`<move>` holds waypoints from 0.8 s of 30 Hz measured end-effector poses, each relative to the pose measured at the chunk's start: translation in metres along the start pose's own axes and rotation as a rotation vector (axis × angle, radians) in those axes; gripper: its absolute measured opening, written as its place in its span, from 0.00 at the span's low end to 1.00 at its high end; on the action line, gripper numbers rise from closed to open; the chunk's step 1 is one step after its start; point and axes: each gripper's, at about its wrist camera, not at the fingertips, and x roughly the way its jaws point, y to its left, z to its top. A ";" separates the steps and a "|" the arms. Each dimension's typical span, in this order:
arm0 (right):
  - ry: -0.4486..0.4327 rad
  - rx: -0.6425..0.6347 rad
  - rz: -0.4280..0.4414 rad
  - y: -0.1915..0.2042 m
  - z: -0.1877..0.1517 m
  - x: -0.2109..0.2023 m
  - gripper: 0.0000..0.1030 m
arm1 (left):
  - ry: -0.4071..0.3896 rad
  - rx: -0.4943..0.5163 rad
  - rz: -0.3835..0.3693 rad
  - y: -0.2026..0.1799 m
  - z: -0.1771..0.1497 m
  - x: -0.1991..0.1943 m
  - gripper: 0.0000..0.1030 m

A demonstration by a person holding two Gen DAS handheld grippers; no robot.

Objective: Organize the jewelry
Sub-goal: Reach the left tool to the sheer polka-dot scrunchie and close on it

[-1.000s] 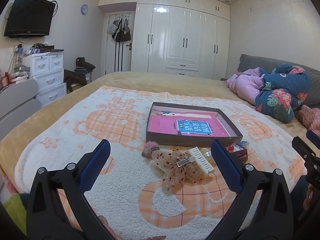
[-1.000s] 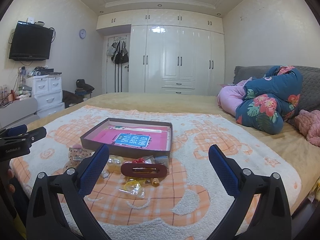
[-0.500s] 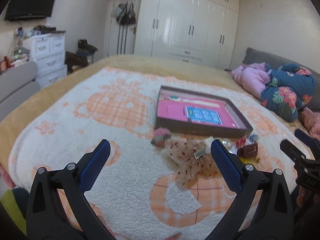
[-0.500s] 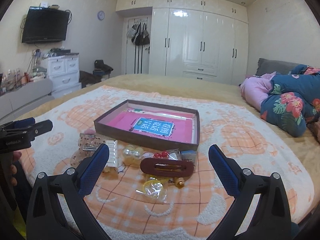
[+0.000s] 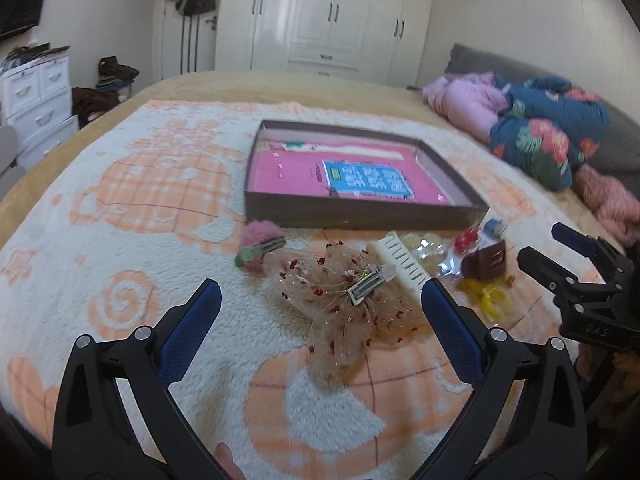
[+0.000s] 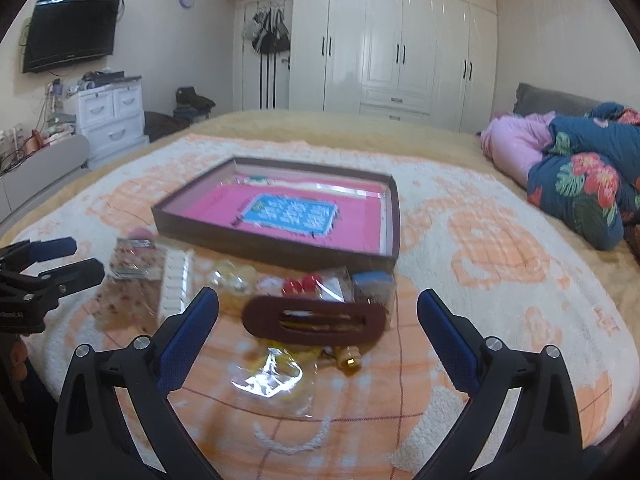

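Jewelry pile (image 5: 384, 276) lies on the bed blanket (image 5: 132, 280) just before the tray (image 5: 360, 216); both cameras have drawn nearer; left claw (image 5: 320, 304) and right claw (image 6: 318, 308) gape wide, empty; picking is imminent.

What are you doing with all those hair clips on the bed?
Someone is tidying hair things into the brown box on the blanket. The left claw hangs open over the gauzy bow clip. The right claw hangs open over the big brown clip. Nothing is picked up yet, and none of the loose pieces are in the box.
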 end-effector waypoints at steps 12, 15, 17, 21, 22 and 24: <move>0.107 -0.007 -0.016 0.005 -0.011 0.043 0.94 | 0.046 0.039 -0.059 0.006 -0.001 0.020 0.19; 0.120 -0.009 -0.021 0.008 -0.010 0.051 0.94 | 0.006 0.038 -0.069 0.010 0.004 0.012 0.15; 0.132 -0.001 -0.024 0.007 -0.010 0.057 0.94 | -0.018 0.031 -0.076 0.013 0.007 0.006 0.15; 0.153 0.040 -0.001 0.001 -0.010 0.064 0.94 | -0.043 0.006 -0.094 0.019 0.011 -0.001 0.15; 0.150 0.054 0.010 -0.001 -0.010 0.064 0.94 | -0.046 0.001 -0.097 0.020 0.012 -0.002 0.15; 0.137 0.074 0.033 -0.005 -0.010 0.062 0.94 | -0.057 -0.004 -0.100 0.021 0.014 -0.004 0.15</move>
